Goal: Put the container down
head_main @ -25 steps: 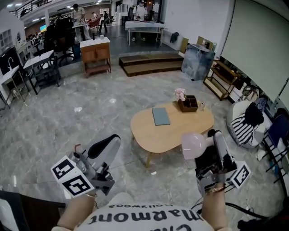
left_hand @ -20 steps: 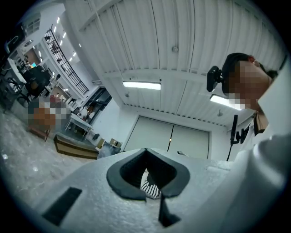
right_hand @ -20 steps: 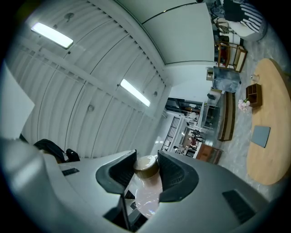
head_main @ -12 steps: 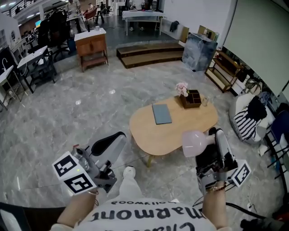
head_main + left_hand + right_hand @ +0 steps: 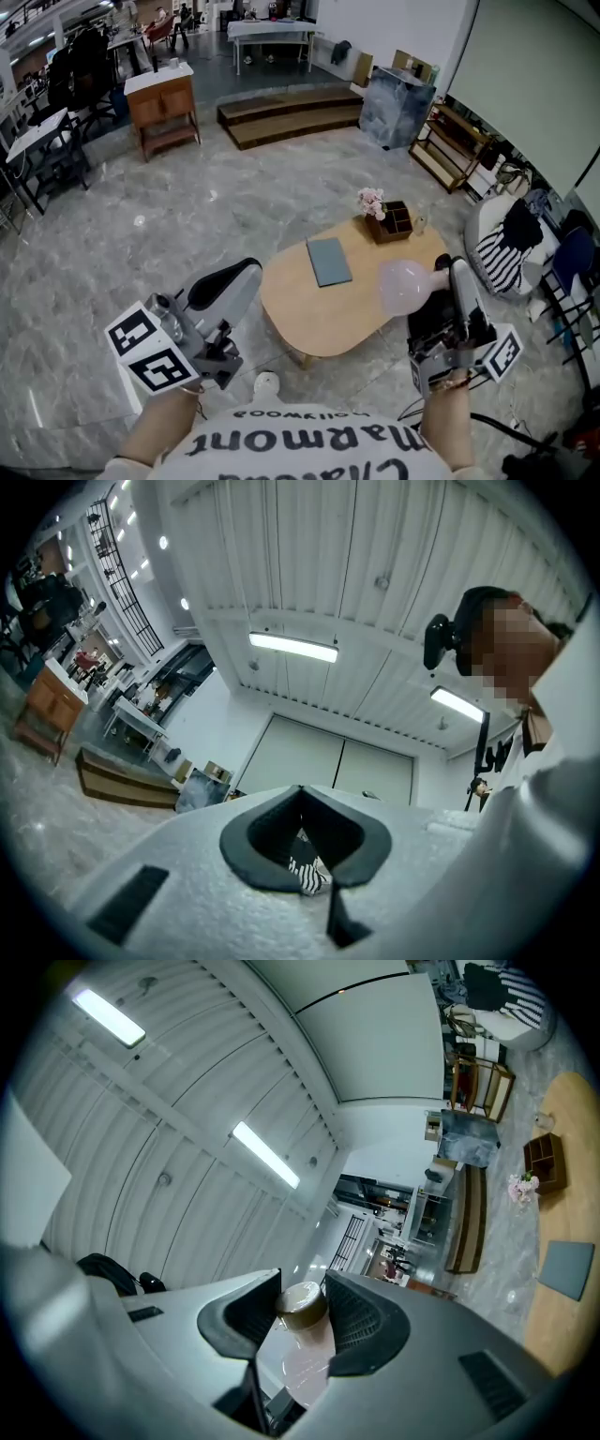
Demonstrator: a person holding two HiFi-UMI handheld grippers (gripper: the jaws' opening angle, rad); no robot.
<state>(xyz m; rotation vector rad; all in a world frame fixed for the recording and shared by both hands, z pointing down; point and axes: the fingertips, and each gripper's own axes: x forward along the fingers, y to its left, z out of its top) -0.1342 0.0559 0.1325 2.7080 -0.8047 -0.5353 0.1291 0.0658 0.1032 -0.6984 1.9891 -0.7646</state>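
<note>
Container (image 5: 405,286): pale pink, bulb-shaped, brownish cap. It's in the air, body sticking out past the jaws of my right hand-held gripper (image 5: 441,281). From the head view it sits over the near-right edge of the tabletop (image 5: 319,314), resting on nothing.

Step, as I judge it: carry/approach, put-down not yet done. Next I need to get lower over bare wood, keeping clear of the grey flat pad (image 5: 328,261) mid-tabletop and the wooden box (image 5: 392,221) w/ flowers (image 5: 372,201) at the far end. Then base down, settle it, and only then let go. The round body prob rolls if it lands on its side.

Right hand-held gripper: jaws roughly half apart. In the right gripper view both pads press on the capped end, cap right btwn them, so the grip looks firm.

Left hand-held gripper (image 5: 246,279): jaws together and nothing btwn them. It hangs idle over the floor, left of the tabletop.
</note>
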